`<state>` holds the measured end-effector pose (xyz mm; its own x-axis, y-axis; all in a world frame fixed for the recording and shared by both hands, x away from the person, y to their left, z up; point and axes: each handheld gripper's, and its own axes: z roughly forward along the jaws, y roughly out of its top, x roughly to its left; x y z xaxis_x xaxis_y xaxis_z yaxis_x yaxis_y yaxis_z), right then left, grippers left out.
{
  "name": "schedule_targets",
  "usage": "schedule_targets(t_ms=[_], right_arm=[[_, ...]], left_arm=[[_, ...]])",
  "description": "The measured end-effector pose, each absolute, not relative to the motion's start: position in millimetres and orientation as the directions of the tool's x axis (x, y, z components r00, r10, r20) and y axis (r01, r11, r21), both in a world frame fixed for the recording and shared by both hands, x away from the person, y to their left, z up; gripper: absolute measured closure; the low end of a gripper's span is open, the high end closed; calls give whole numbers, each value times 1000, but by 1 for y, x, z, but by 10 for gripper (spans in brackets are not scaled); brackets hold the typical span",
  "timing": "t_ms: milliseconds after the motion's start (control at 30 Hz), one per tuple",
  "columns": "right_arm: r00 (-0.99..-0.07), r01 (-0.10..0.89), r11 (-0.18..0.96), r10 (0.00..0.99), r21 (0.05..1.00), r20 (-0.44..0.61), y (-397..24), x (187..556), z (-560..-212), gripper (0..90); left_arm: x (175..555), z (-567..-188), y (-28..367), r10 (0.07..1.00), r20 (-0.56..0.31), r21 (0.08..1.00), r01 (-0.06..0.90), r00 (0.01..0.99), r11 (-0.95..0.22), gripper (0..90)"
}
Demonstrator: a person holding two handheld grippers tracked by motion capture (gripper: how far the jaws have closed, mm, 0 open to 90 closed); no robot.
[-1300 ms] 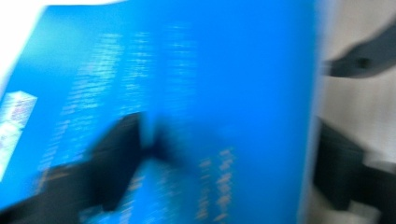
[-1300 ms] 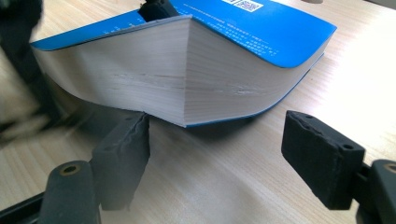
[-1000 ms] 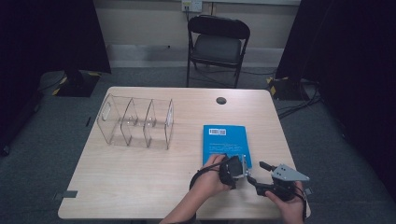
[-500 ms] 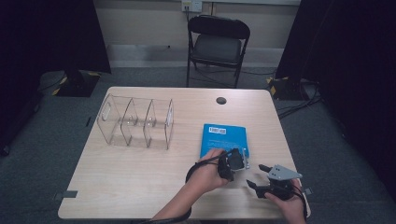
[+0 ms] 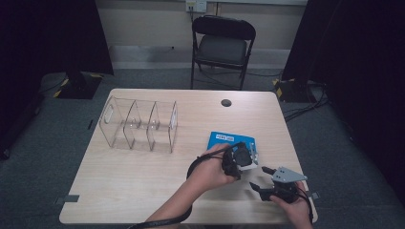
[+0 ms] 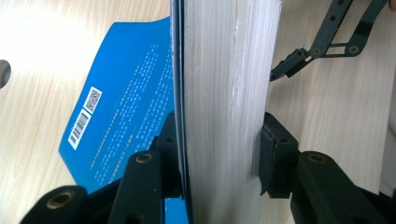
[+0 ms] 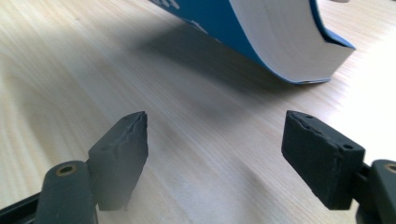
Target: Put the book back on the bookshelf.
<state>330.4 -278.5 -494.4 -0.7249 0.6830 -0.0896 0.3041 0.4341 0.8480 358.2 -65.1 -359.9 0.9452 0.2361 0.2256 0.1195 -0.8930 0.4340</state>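
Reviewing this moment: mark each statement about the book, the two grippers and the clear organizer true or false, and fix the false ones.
1. The left gripper clamps the blue book by its page block. True.
2. The right gripper holds the book. False: its jaws stand open over bare table.
3. The clear organizer holds a book. False: its compartments are empty.
4. The book's near edge is raised off the table. True.

Dim surroundings, glare on tabletop (image 6: 28, 28)
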Motion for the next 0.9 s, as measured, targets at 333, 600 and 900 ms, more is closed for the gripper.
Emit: schedule_targets(t_ms=[333, 600, 900], right_arm=[[-762, 208, 453, 631, 867, -146, -274, 331, -482, 129], [-740, 118, 503, 620, 856, -263, -273, 346, -467, 134], [-804, -3, 567, 488, 824, -339, -255, 366, -456, 285]], left_arm=[[360, -349, -68, 215, 202, 423, 113, 956, -899, 597], [359, -343, -69, 204, 188, 416, 110, 961, -903, 598], [362, -341, -67, 201, 170, 431, 111, 965, -895, 598]])
